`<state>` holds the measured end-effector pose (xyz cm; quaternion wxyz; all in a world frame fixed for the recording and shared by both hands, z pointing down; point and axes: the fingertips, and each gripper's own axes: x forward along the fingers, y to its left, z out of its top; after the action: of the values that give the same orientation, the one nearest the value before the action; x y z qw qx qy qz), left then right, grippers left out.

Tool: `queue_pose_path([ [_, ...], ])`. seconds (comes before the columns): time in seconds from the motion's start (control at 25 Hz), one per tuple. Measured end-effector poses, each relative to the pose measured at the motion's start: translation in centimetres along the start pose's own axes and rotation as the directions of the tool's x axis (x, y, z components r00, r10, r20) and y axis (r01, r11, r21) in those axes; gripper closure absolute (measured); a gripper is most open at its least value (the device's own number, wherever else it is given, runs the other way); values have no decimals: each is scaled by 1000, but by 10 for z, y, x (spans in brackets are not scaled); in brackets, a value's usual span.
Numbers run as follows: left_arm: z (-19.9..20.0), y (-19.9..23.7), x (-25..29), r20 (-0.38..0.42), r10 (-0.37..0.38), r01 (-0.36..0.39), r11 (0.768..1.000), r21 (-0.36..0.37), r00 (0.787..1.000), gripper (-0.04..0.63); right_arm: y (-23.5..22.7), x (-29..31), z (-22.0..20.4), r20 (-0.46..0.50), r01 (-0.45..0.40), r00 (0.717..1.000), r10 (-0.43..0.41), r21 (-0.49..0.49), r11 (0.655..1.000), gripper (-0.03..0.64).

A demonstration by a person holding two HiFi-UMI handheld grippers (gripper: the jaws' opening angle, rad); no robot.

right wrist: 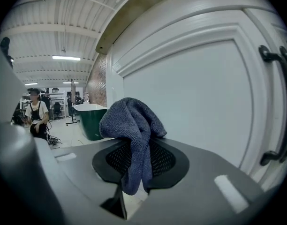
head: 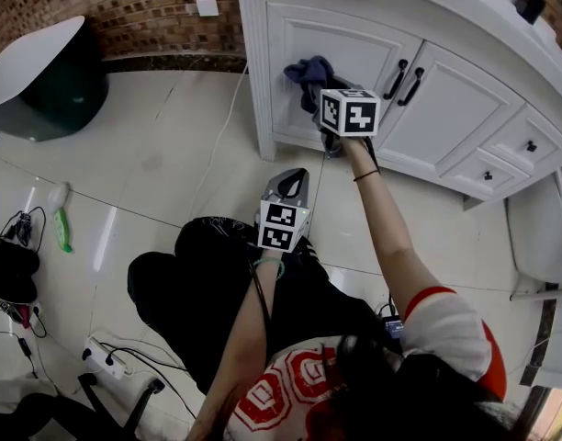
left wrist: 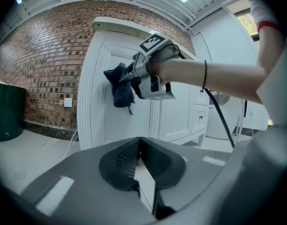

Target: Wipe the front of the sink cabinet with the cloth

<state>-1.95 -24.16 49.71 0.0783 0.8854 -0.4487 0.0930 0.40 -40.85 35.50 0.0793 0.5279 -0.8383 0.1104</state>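
Dark blue terry cloth [right wrist: 132,125], bunched, clamped in the right tongs [right wrist: 134,161] and draped over their tips, lying at the upper left of the cabinet's left door. Flat white recessed door panel [right wrist: 195,102] of the sink cabinet directly ahead of the cloth-covered tips, apparently touching, contact itself not resolvable. Panel's long axis upright, with unwiped surface extending down and right toward the black bar handles [right wrist: 275,107]. Right arm the nearer. Left tongs [left wrist: 139,161] closed together on nothing, held low, well back from the cabinet.
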Motion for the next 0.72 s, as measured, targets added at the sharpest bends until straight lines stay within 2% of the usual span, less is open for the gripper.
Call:
queue_pose_path([
  [0.2, 0, 3, 0, 2, 8, -8, 1000, -7, 1000, 595, 35, 24, 15, 19, -61, 998, 61, -4, 998, 534],
  [0.36, 0, 5, 0, 3, 11, -11, 1000, -11, 1000, 595, 46, 29, 19, 19, -79, 997, 79, -15, 997, 534],
  [0.48, -1, 5, 0, 5, 13, -13, 1000, -16, 1000, 595, 36, 15, 21, 40, -70, 997, 71, -28, 997, 535],
  [0.72, -1, 4, 1, -1, 8, -8, 1000, -12, 1000, 595, -16, -52, 34, 106, 19, 994, -15, -33, 999, 534],
])
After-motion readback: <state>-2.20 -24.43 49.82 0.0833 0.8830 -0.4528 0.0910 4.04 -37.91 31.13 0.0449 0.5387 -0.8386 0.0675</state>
